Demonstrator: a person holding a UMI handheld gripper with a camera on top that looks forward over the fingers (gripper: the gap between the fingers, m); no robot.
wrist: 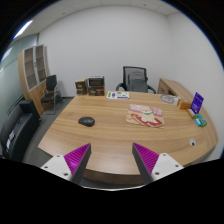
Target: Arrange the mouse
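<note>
A small dark mouse (87, 121) lies on the wooden table (105, 140), well beyond my left finger. A printed mouse pad (147, 116) with a pink and white picture lies to its right, beyond my right finger. My gripper (112, 158) is held above the near edge of the table, fingers wide apart with nothing between them. The magenta pads (77, 157) face each other across bare wood.
A black office chair (135, 79) stands behind the table. A purple and white box (197, 101) and small items sit at the right end. A flat white box (118, 95) lies at the far edge. Shelves (34, 70) stand at the left wall.
</note>
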